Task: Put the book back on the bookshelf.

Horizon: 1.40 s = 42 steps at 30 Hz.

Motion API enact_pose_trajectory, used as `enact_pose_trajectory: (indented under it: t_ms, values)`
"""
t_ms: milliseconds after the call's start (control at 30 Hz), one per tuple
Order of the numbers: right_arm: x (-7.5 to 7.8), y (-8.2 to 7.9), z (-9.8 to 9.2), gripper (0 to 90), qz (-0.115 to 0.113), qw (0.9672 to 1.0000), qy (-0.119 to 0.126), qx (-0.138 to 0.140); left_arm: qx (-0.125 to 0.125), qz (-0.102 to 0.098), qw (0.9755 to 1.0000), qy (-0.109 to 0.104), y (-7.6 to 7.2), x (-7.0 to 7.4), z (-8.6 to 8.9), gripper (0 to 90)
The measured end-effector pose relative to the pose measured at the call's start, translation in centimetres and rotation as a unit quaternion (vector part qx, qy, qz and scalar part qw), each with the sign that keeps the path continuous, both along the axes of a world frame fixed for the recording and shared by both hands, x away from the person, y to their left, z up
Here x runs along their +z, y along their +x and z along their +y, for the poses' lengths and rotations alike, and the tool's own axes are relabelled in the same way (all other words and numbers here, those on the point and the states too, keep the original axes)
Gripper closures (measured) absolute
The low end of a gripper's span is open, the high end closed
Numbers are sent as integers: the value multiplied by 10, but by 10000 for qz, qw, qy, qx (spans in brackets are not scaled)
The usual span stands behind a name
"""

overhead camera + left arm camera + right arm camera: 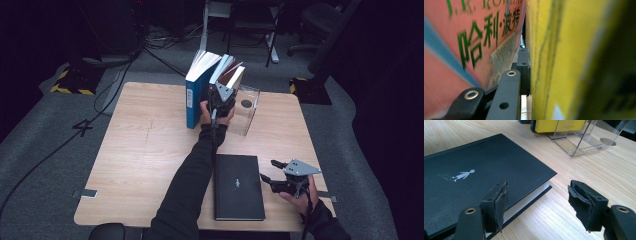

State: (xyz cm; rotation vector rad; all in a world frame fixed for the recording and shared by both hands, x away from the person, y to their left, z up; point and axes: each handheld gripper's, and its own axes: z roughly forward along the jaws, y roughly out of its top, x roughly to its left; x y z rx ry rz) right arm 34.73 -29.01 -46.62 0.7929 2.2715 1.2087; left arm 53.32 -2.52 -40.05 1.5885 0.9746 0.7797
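Several books stand upright at the back of the table, a blue one (194,100) at the left. My left gripper (222,100) reaches in among them from the front. Up close, one black finger (523,67) lies flat against a yellow book (564,60), wedged between it and a pink book (474,45) with green characters. The other finger is hidden behind the yellow book, which the gripper is shut on. A black book (239,186) lies flat near the front edge. My right gripper (267,169) stands open at that book's right edge, its left pad (501,202) over the corner of the black book (474,177).
A clear acrylic book stand (247,112) sits just right of the upright books and also shows beyond the black book as the stand (579,142). The wooden table (145,150) has bare room on its left half. Cables and an office chair (320,20) are on the floor behind.
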Motion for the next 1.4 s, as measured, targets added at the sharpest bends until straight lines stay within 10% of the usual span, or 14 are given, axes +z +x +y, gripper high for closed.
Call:
enact_pose_trajectory:
  t_ms: [400,1000,1400]
  values:
    - [2,-2,1,328,-69,10000,-21,44,-39,99,9999,-39,-1,-9,1,730]
    - [2,-2,-3,325,-30,10000,-52,1,-757,451,9958,259,-29,-18,26,496]
    - [-1,0,-3,320,14,10000,-78,-31,-1358,947,9834,741,-44,-62,53,499]
